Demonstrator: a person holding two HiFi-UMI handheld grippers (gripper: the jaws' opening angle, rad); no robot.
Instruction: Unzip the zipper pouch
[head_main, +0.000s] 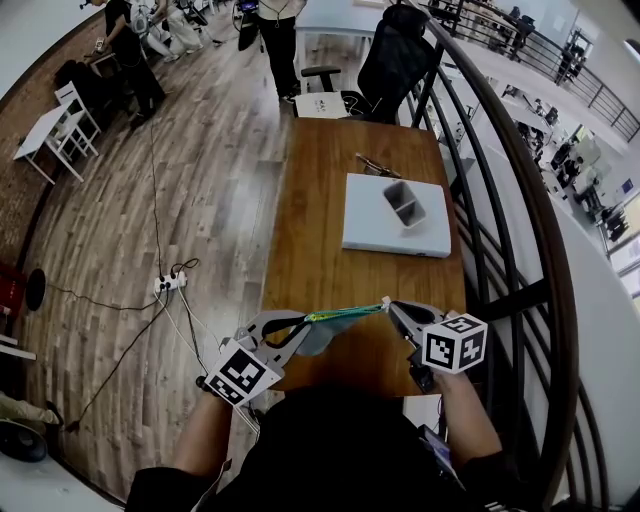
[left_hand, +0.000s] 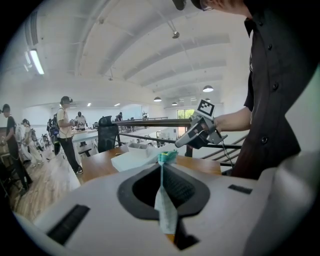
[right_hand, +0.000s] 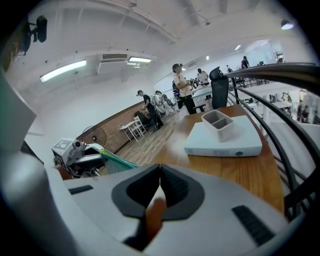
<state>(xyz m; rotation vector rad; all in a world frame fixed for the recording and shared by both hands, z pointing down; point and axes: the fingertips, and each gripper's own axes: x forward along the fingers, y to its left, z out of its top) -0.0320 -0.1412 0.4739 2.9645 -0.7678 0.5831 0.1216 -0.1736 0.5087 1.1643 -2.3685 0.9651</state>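
A wooden table (head_main: 320, 200) is running from the person's end toward a black office chair (head_main: 395, 60) at the far end. A dark railing (head_main: 500, 130) is curving along its right side. A flat white box (head_main: 395, 235) is lying on the far right part of the table, with a small grey container (head_main: 404, 204) sitting on top of it.

Both grippers are hanging above the near end of the table, tips facing each other. The left gripper (head_main: 300, 328) is keeping its jaws pressed together on the left edge of the zipper pouch (head_main: 322, 340). In the left gripper view, pale blue fabric is standing pinched upright between the pads, with the teal zipper (left_hand: 167, 157) bunching just above them.

The right gripper (head_main: 392, 308) is also holding its jaws together, at the right end of the zipper line. The exact part it is pinching is too blurred to identify.

The pouch is hanging clear of the tabletop, its zipper edge stretching taut between the two tips and the fabric sagging below.

A white power strip (head_main: 170, 283) is lying on the plank floor, left of the table.
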